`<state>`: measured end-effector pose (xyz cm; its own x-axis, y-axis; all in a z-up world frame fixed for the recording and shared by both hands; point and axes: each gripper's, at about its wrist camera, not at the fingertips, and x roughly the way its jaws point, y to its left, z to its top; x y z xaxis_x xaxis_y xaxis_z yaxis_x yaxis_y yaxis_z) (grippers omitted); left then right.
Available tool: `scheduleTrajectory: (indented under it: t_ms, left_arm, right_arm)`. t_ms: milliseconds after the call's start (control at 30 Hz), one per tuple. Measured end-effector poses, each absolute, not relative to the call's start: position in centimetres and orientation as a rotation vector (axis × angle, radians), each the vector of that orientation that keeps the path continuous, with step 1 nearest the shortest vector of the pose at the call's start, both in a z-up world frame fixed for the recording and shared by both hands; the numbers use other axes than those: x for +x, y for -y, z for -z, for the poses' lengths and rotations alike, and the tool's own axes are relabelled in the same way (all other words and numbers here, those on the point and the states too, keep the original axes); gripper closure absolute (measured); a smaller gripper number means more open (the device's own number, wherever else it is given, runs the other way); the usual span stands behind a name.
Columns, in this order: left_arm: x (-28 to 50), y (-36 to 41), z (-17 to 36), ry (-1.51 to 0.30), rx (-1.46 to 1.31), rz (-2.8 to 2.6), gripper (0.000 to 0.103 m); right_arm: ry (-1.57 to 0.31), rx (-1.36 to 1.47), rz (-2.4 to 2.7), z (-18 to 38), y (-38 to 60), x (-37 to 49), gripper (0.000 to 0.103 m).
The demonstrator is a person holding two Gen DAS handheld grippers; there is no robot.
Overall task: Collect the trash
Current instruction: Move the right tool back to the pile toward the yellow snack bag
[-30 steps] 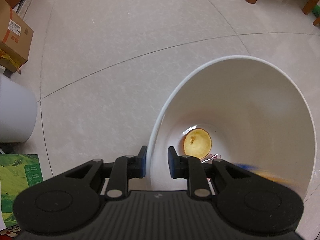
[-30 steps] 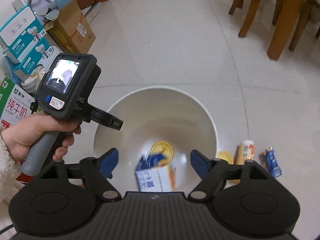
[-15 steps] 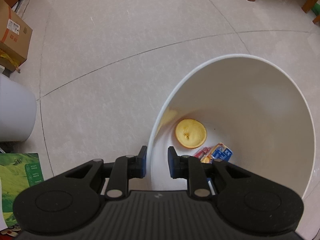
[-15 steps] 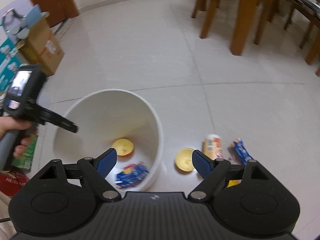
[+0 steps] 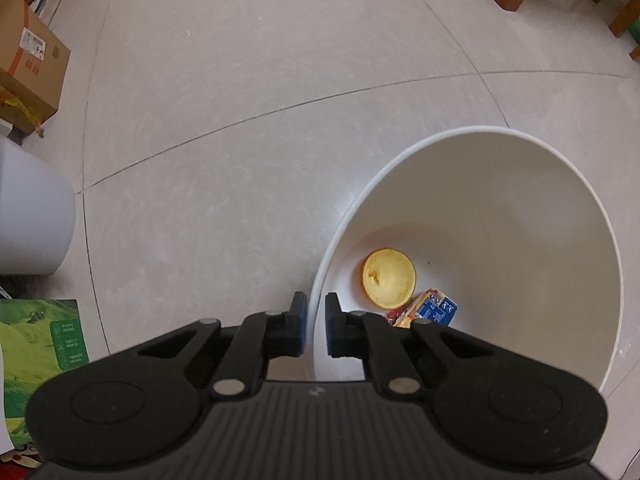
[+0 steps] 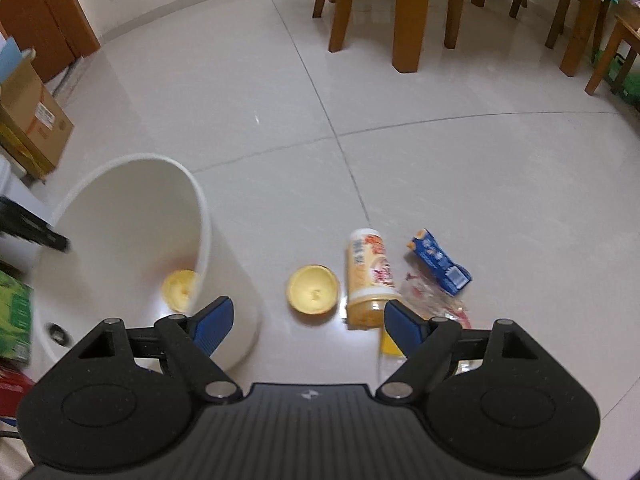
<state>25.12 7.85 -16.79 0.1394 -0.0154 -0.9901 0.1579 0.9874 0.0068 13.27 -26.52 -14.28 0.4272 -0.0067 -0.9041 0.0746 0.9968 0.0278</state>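
Observation:
My left gripper (image 5: 313, 322) is shut on the rim of the white trash bin (image 5: 500, 208), holding it tilted. Inside lie a yellow round lid (image 5: 389, 277) and a blue-and-orange carton (image 5: 434, 307). In the right wrist view the bin (image 6: 120, 208) stands at the left with a yellow lid (image 6: 180, 290) in it. My right gripper (image 6: 308, 322) is open and holds nothing, above the floor trash: a yellow lid (image 6: 313, 289), a yellow cup-shaped tub (image 6: 370, 276) lying on its side, a blue carton (image 6: 438, 260) and a clear wrapper (image 6: 430, 300).
Cardboard boxes (image 6: 30, 120) and a green carton (image 5: 40, 336) sit at the left. A white round container (image 5: 32, 216) stands left of the bin. Wooden table and chair legs (image 6: 408, 16) rise at the back right. Pale floor tiles lie between.
The blue carton fell from my right gripper into the bin. My right gripper then swung right, over the trash on the floor. My left gripper kept its hold on the rim.

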Motion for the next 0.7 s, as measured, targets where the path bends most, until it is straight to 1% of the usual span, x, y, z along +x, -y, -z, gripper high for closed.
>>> scheduleTrajectory:
  t_ms: [100, 300, 467, 700]
  left_arm:
    - [25.0, -8.0, 16.7, -1.418, 0.12, 0.123, 0.097]
    - [24.9, -8.0, 16.6, -1.408, 0.112, 0.12, 0.097]
    - [24.7, -7.9, 16.5, -1.402, 0.123, 0.123, 0.097]
    - [24.7, -7.4, 16.4, -1.395, 0.155, 0.122, 0.097]
  right_arm:
    - [-1.139, 0.0, 0.06, 17.6, 26.9, 13.1, 0.017]
    - [-1.145, -0.022, 0.016, 23.9, 26.8, 13.7, 0.017]
    - [-1.194, -0.065, 0.039, 29.1, 27.0, 13.8, 0.017]
    - [-1.324, -0.06, 0.091, 32.7, 31.1, 11.4, 0.017]
